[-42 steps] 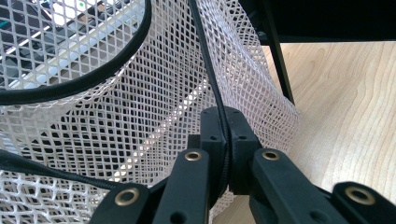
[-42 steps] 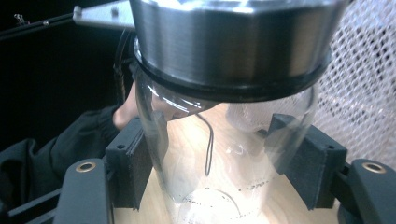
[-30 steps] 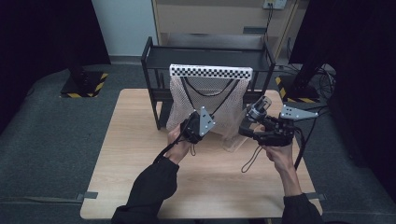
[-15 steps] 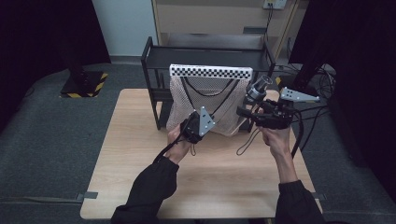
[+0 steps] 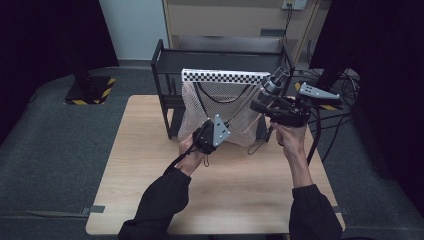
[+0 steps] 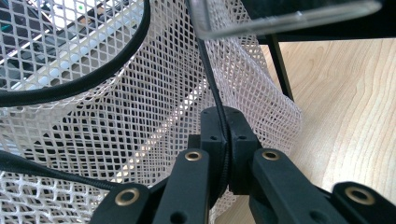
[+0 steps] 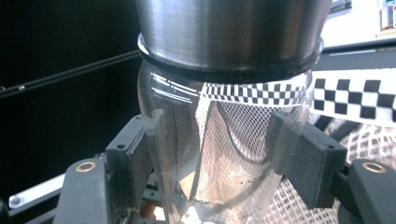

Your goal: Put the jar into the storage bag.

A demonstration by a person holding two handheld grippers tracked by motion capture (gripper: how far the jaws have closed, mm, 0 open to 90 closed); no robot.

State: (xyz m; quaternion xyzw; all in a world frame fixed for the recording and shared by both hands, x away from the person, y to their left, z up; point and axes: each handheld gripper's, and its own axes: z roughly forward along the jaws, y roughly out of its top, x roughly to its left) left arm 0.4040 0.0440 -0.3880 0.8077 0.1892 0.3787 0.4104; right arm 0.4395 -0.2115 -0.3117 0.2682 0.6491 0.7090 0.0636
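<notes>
- The left gripper (image 5: 204, 136) is clamped on the black cord (image 6: 212, 88) of the white mesh bag (image 5: 210, 107), its jaws pressed together with the cord pinched between them.
- The mesh bag hangs just ahead of that gripper, from the black rack (image 5: 167, 75) at the far side of the wooden table (image 5: 240, 195).
- The right gripper (image 5: 265, 100) is clamped on a clear bottle (image 7: 187, 140) with a metal cap (image 7: 229, 32), one pad on each side of the glass body.
- The bottle sits tilted, cap pointing away from the right gripper, just beside the bag's checkered top edge (image 5: 225, 76).
</notes>
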